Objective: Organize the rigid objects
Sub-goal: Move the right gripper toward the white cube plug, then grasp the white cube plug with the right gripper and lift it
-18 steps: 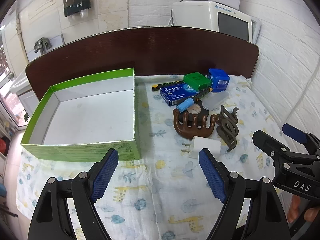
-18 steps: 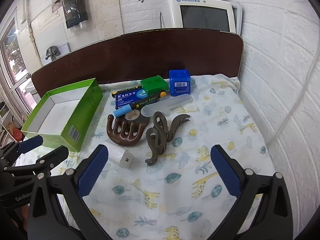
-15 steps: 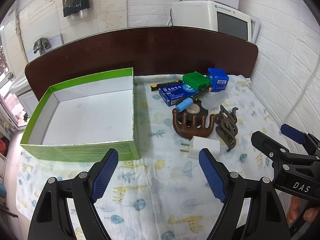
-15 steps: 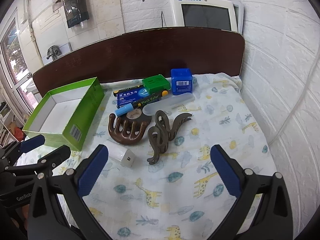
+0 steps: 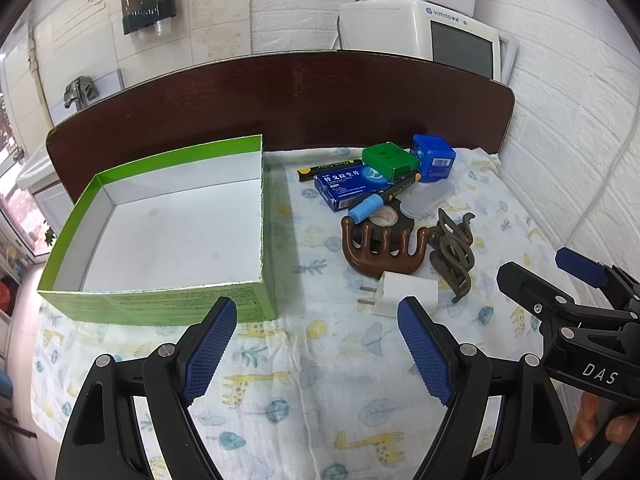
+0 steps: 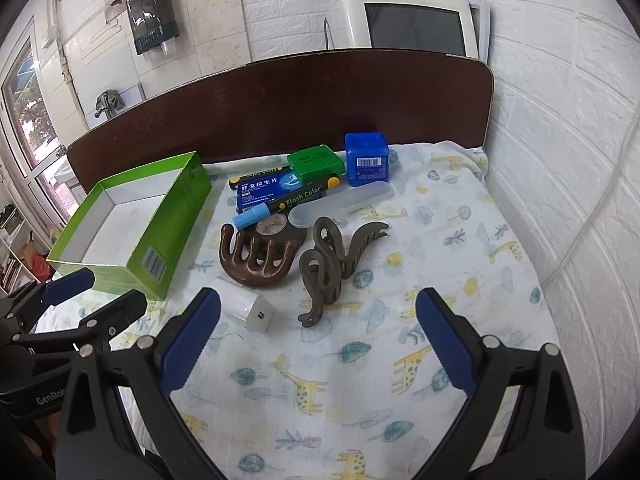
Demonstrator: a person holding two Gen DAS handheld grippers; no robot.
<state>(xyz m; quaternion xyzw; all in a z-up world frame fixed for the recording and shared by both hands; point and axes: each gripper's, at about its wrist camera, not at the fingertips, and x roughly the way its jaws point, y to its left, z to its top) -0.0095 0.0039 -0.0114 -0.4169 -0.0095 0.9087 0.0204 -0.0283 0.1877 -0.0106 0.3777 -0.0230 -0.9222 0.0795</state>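
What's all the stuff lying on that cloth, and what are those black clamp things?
Box: one, green outside, white inside, open, left of the pile.
Charger plug: one, white, nearest the grippers.
Comb: one, brown wood, behind the plug.
Hair claw: one, grey-brown, right of the comb.
Tape roll: one, dark, partly under the comb.
Marker: one, black with a light blue cap.
Medicine carton: one, dark blue, under the marker.
Small boxes: one green, one blue, at the headboard.
Clear case: one, translucent.
Cloth: one, white, giraffe print.
Left gripper: black, blue pads, open.
Right gripper: the same, open.
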